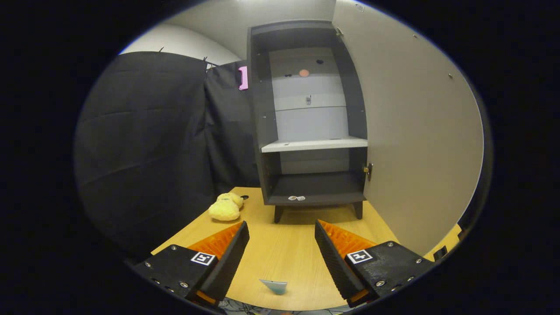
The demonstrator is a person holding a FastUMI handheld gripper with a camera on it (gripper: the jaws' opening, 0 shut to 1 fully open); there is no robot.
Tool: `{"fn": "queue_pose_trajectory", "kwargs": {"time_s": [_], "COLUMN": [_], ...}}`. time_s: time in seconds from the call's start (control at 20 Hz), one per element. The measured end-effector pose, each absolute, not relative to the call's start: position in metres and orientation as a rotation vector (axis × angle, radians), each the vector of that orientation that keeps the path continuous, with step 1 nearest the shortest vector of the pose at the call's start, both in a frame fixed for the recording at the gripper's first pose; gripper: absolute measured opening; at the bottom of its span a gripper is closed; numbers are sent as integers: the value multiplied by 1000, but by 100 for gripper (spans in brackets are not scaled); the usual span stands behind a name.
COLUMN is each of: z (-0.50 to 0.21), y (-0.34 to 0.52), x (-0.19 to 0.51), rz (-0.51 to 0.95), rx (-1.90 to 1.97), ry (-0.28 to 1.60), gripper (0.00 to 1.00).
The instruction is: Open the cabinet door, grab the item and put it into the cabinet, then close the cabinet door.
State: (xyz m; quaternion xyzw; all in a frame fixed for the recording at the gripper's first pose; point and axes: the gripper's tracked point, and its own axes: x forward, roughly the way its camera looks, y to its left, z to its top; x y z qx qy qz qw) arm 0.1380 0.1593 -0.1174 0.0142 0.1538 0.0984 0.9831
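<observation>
Gripper view, looking forward along the two fingers toward an open cabinet. The gripper (282, 232) is spread wide: its two fingers stand well apart over the wooden table (284, 253), with bare tabletop between them. Nothing is pinched and neither finger touches any object.

The task item, a yellow plush toy (226, 207), lies on the table to the left of the fingers and a little beyond their tips, near the table's left edge and just left of the cabinet's front foot. It is apart from both fingers and from the cabinet. A small dark spot sits on the table just behind it.

The cabinet (262, 131) stands upright on short legs at the far side of the table, directly ahead of the fingers. Its door (415, 131) is swung fully open to the right, its pale inner face turned toward the camera, with a hinge visible near the lower compartment. Inside, a light shelf (314, 144) divides a tall upper compartment from a lower one; both hold no item. A small pale tag (296, 198) lies on the front lip of the dark bottom board (315, 186).

A small pale blue triangular scrap (274, 286) rests on the near tabletop between the bases of the fingers.

Black cloth (148, 140) hangs to the left, behind the toy. The stretch of table between the fingers and the cabinet's opening is unobstructed.
</observation>
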Motion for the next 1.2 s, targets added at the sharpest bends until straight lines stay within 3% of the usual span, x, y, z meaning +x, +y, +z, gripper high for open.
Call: {"fn": "queue_pose_trajectory", "kwargs": {"time_s": [1.0,1.1,1.2], "z": [-299,-310,-310], "y": [165,164,162], "x": [101,98,99], "rz": [136,131,123], "rx": [-23,-19,-18], "ry": [649,678,670], "gripper": [93,89,72]}}
